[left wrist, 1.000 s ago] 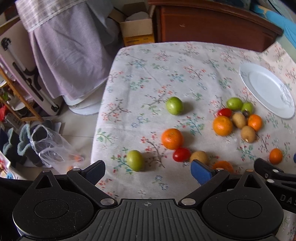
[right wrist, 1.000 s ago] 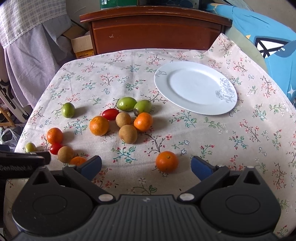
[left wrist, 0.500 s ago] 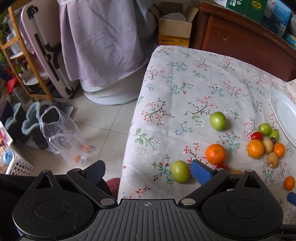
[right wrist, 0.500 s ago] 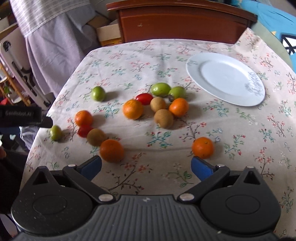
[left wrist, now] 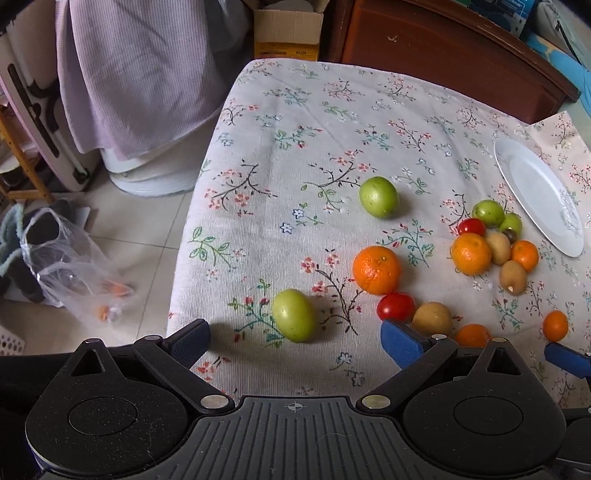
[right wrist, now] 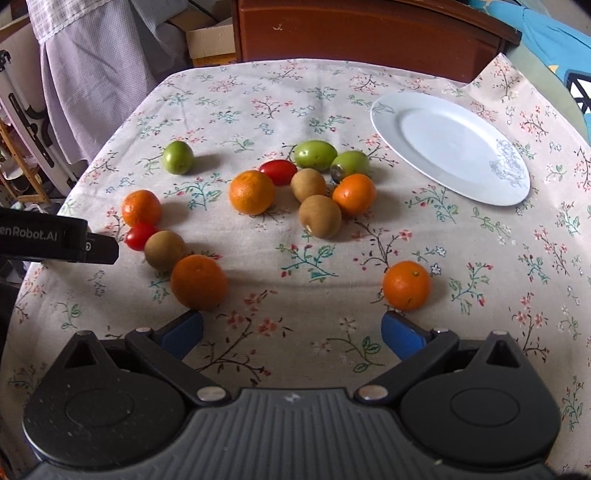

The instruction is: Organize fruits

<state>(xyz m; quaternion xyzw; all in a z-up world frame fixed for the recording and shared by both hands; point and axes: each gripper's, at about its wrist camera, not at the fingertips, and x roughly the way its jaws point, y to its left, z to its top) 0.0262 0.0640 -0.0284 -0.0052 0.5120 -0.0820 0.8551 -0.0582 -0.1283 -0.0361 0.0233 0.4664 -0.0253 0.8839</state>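
Fruit lies scattered on a floral tablecloth [left wrist: 280,122]. My left gripper [left wrist: 295,339] is open, and a green fruit [left wrist: 294,309] rests on the cloth just ahead, between its fingers. Beyond it are an orange [left wrist: 376,269], a red tomato [left wrist: 395,306], a brown fruit [left wrist: 432,318] and another green fruit [left wrist: 379,196]. My right gripper [right wrist: 293,334] is open and holds nothing. One orange [right wrist: 198,281] sits by its left fingertip and another orange [right wrist: 406,285] by its right. A cluster of mixed fruit [right wrist: 319,216] lies near the bare white plate [right wrist: 450,146].
The table's left edge [left wrist: 184,236] drops to a tiled floor with a plastic bag [left wrist: 70,266]. A purple cloth [left wrist: 136,74], a cardboard box [left wrist: 286,33] and dark wooden furniture [right wrist: 369,33] stand behind the table. The left gripper's body [right wrist: 59,240] enters the right wrist view.
The left gripper swung back over the table, so the near green fruit now lies between its fingers. The right gripper moved forward and lower toward the two near oranges.
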